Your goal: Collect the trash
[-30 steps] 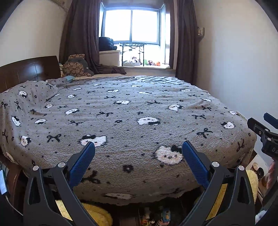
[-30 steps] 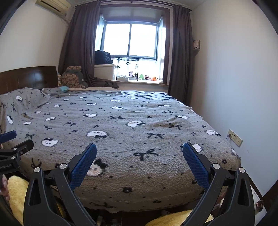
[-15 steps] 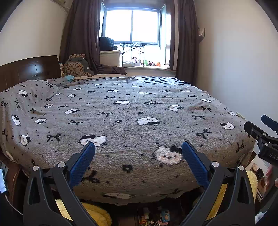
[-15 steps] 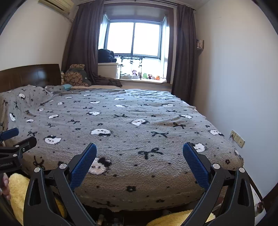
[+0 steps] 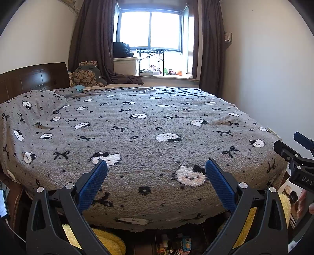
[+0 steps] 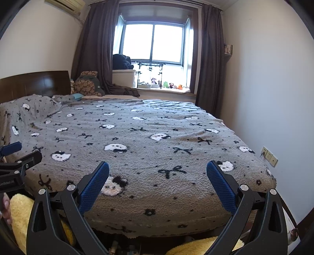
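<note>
Left hand-held gripper [image 5: 156, 177]: spread wide, empty. Right hand-held gripper [image 6: 157, 175]: spread wide, empty. Bed [image 5: 149, 125], grey blanket: 12 o'clock of both.

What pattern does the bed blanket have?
Grey blanket with white cat faces and black bows; clearest in the left wrist view.

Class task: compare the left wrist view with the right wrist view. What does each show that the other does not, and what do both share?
Only the left wrist view shows a phone-like device at the bed's left edge and small colourful items on the floor under the bed. Only the right wrist view shows the air conditioner and the wall socket. Both share the grey patterned blanket, the window, dark curtains, and open, empty grippers: left gripper, right gripper.
</note>
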Motion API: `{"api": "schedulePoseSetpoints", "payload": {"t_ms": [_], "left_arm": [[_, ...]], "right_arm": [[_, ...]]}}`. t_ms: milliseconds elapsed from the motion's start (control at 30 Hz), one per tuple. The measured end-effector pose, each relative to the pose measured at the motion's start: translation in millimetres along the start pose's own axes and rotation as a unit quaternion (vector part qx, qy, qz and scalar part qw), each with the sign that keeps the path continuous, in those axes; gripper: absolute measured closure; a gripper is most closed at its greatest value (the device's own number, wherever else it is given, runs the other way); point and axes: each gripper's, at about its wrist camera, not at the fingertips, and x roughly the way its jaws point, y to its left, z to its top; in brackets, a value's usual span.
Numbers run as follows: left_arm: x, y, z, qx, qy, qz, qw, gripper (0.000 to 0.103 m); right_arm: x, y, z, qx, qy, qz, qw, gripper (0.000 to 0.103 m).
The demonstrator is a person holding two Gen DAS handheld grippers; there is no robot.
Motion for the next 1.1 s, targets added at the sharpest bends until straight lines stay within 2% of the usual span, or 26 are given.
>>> {"api": "schedulePoseSetpoints", "payload": {"t_ms": [1100], "left_arm": [[-0.6, -2.5, 2.2, -0.007, -0.001, 0.008, 0.9999, 0.008]], "right_arm": [[1.6, 1.3, -1.3, -0.003, 0.004, 0.003, 1.0, 0.004]]}}
